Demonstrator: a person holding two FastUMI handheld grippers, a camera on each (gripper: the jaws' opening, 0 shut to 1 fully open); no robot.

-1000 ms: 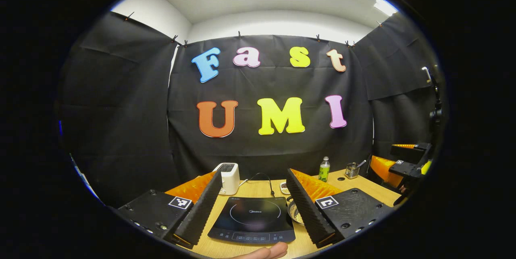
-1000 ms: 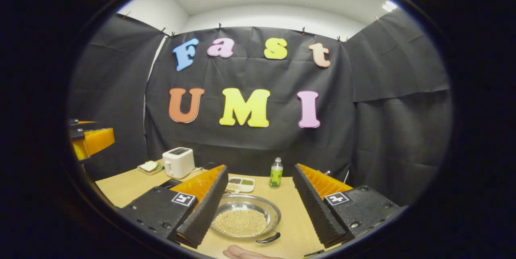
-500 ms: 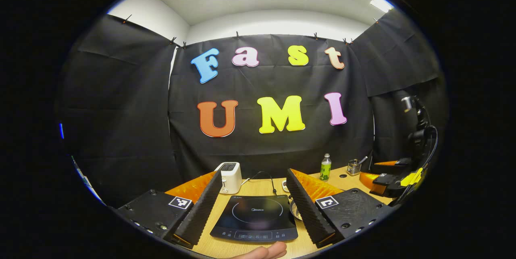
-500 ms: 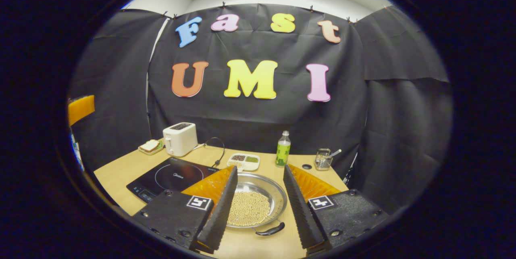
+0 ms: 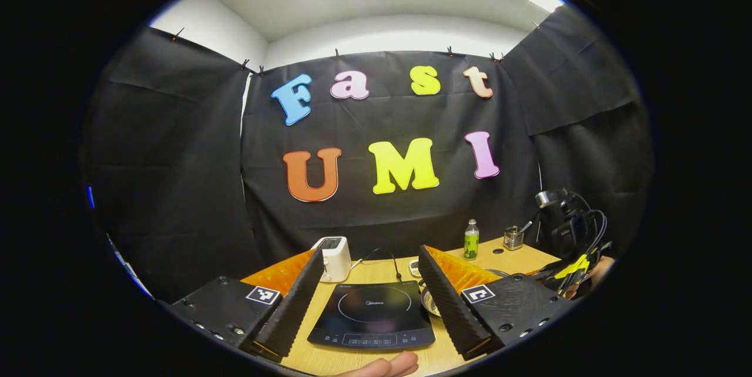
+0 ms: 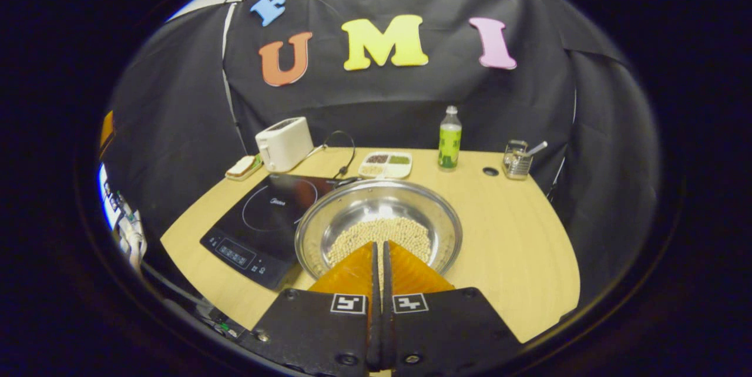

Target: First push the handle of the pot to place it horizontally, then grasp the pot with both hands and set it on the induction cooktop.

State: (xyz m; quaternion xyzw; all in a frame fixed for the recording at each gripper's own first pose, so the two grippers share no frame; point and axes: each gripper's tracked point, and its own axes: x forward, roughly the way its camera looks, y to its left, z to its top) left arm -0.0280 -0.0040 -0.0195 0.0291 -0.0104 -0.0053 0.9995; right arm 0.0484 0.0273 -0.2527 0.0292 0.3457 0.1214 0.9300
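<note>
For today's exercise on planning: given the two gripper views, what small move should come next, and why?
Probably lower the right gripper, its fingers closed together, toward the near rim of the pot to reach and push its handle sideways. The pot sits beside the induction cooktop, and the left gripper waits open.

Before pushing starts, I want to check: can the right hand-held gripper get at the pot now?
Probably yes. The right hand-held gripper, closed, hangs just over the pot's near rim, with nothing between them. The pot's handle is hidden beneath it.
</note>
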